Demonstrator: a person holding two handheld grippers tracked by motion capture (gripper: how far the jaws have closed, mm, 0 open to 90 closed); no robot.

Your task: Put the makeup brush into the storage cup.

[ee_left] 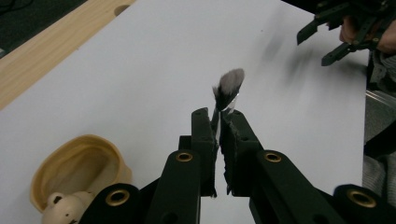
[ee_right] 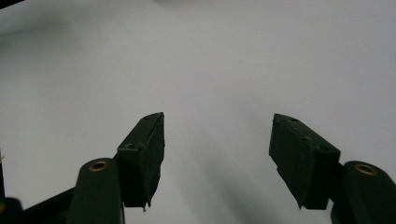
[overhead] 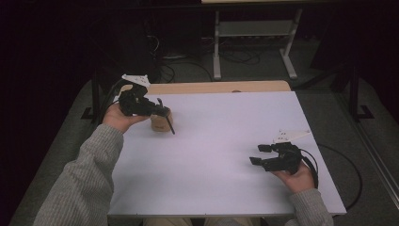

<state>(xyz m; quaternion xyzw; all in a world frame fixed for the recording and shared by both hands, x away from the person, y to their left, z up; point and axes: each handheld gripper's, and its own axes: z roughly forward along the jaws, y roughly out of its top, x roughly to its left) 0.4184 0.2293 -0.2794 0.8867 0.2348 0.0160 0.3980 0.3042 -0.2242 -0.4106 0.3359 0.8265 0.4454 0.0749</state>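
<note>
My left gripper (overhead: 163, 113) at the table's far left is shut on a small brush (overhead: 168, 123). In the left gripper view its grey bristle tip (ee_left: 229, 88) sticks up past the closed jaws of the left gripper (ee_left: 218, 116). A tan cup-like holder (overhead: 161, 123) stands right beneath it on the white tabletop; the holder (ee_left: 79, 170) is at lower left, with a speckled rounded piece by its rim. My right gripper (overhead: 259, 154) rests open at the near right, nothing between its jaws. The right gripper (ee_right: 217, 135) hangs over bare white surface.
The white tabletop (overhead: 221, 141) has a wooden strip (overhead: 221, 87) along its far edge. Beyond it stand a grey metal frame (overhead: 254, 42) and cables on the floor. Dark curtains close both sides.
</note>
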